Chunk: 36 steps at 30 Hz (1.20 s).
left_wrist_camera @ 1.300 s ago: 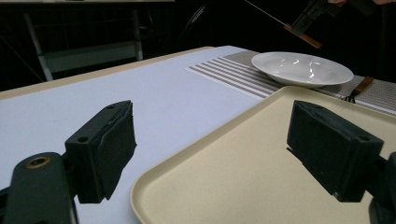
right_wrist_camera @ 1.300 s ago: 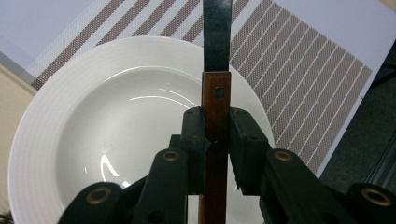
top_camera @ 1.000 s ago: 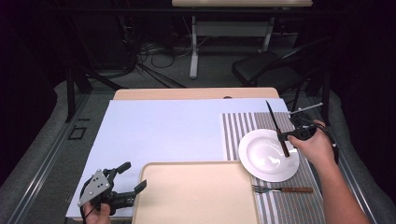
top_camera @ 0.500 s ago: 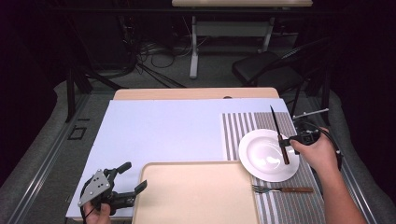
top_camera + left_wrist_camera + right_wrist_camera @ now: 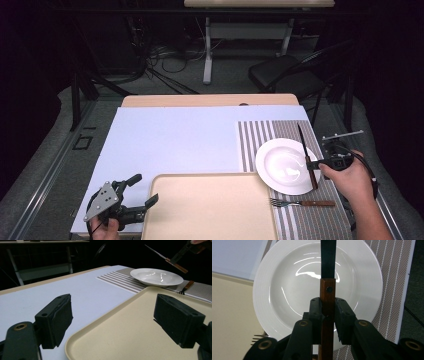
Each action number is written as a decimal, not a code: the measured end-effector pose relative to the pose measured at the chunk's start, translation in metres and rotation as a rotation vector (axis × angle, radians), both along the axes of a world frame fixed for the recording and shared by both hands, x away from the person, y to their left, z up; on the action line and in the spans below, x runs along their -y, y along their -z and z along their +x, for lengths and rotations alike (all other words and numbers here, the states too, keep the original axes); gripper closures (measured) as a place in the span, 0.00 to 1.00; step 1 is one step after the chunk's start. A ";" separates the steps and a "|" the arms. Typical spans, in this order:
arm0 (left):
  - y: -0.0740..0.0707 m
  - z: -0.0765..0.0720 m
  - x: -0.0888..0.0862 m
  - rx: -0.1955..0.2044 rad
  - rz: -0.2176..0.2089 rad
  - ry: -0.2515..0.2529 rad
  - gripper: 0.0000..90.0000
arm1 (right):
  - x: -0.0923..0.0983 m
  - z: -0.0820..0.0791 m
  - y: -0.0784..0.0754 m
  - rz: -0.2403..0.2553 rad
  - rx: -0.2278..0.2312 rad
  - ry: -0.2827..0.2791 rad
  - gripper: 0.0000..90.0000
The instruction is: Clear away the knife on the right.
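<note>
With the right tool clamped on the knife's wooden handle above the plate near the table's right edge, I'd lower it flat onto the striped mat, blade pointing away, while the left tool rests open.

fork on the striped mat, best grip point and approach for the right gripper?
Grip the fork at its wooden handle, coming straight down from above with the jaws across its width. It lies flat on the striped mat, tines toward the tray, handle end pointing away and free. The right gripper would first have to put down the knife.
</note>
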<state>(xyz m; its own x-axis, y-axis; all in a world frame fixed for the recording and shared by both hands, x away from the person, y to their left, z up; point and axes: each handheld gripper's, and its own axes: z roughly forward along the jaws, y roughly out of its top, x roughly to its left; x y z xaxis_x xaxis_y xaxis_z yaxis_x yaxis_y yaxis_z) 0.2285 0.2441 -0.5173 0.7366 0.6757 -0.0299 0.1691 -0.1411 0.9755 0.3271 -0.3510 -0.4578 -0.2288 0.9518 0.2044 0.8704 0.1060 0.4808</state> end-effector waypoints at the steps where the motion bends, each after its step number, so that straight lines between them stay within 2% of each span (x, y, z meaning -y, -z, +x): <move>1: 0.000 0.000 0.000 0.001 -0.001 0.002 0.17 | 0.001 -0.002 0.001 -0.001 -0.002 0.003 0.86; 9: 0.000 0.000 0.001 0.002 0.004 0.005 0.17 | 0.008 -0.021 0.005 -0.003 0.010 0.017 0.86; 15: 0.000 0.000 0.002 0.002 0.005 0.005 0.17 | 0.006 -0.036 0.006 -0.013 0.009 0.009 0.86; 16: 0.000 0.000 0.002 0.003 0.004 0.007 0.17 | 0.005 -0.038 0.006 -0.017 0.023 0.008 0.86; 17: 0.000 0.000 0.002 0.003 0.003 0.006 0.17 | 0.004 -0.040 0.004 -0.020 0.007 0.006 0.86; 18: 0.000 0.000 0.002 0.003 0.003 0.006 0.17 | 0.003 -0.043 0.004 -0.024 0.018 0.006 0.86; 21: 0.000 0.000 0.001 0.004 0.003 0.006 0.17 | -0.002 -0.048 0.002 -0.028 0.034 0.000 0.86; 36: 0.000 0.000 0.001 0.003 -0.006 0.003 0.17 | -0.047 -0.070 0.002 -0.011 0.036 -0.075 0.86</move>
